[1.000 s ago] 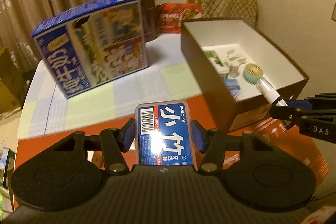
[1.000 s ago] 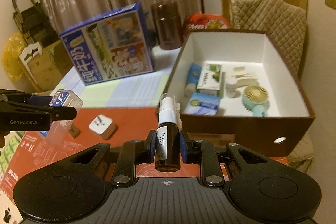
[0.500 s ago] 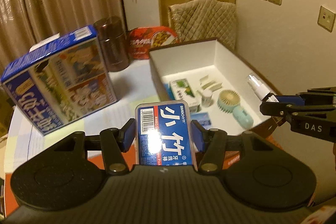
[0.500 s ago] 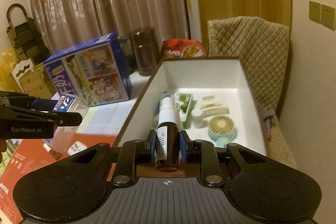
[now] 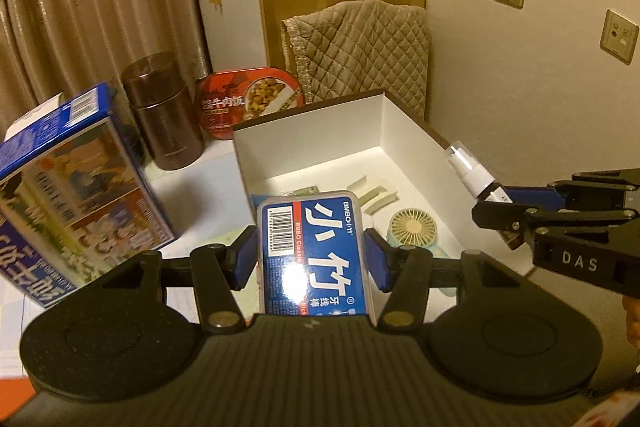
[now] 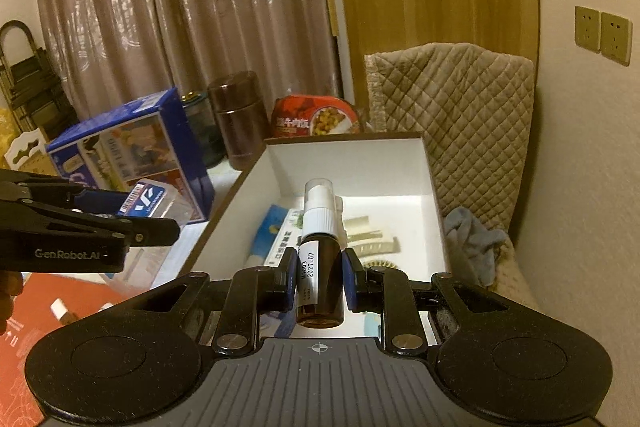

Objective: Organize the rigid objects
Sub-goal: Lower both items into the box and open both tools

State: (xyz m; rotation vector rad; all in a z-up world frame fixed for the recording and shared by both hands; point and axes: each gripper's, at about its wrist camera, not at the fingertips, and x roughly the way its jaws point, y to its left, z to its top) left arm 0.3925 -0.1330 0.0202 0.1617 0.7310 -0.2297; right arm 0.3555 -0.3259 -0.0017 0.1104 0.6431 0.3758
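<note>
My left gripper [image 5: 311,255] is shut on a clear plastic case with a blue and red label [image 5: 313,255], held over the near wall of the white-lined brown box [image 5: 308,143]. My right gripper [image 6: 319,273] is shut on a small brown spray bottle [image 6: 320,247] with a white pump top, above the same box [image 6: 352,167]. Each gripper shows in the other's view: the right gripper [image 5: 516,205] with the bottle [image 5: 472,171] at the right, the left gripper [image 6: 152,223] with the case [image 6: 150,203] at the left. In the box lie a small round fan [image 5: 412,229], cream clips [image 5: 374,197] and flat packets [image 6: 276,227].
A big blue milk carton box [image 5: 68,195] stands to the left of the box, a brown canister [image 5: 166,111] and a red food tray [image 5: 250,101] behind it. A quilted chair back [image 5: 360,47] stands by the wall. A small white item [image 6: 60,307] lies on the red board at the lower left.
Both grippers have carried their loads from in front of the box's near side to above its open top. The grips have not changed.
</note>
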